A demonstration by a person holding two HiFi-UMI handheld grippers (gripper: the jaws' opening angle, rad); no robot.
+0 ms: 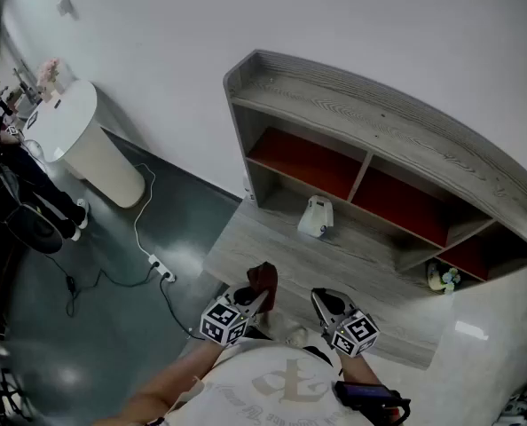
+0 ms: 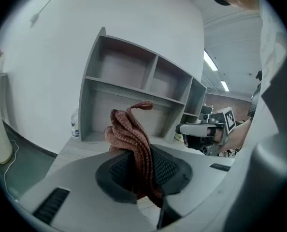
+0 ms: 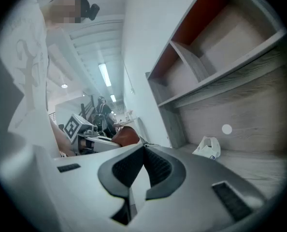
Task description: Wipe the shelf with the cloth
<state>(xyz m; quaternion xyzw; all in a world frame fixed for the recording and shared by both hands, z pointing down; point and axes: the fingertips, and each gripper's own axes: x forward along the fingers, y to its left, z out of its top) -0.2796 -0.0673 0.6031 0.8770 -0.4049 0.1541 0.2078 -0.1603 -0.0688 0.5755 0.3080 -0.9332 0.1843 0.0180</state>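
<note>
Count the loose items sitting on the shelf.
2. A white container stands on the shelf's lower ledge, toward the left; a small pale object sits near the ledge's right end. Others may be hidden inside the compartments.

Left hand-held gripper (image 2: 137, 170) clamped; right hand-held gripper (image 3: 143, 168) closed
</note>
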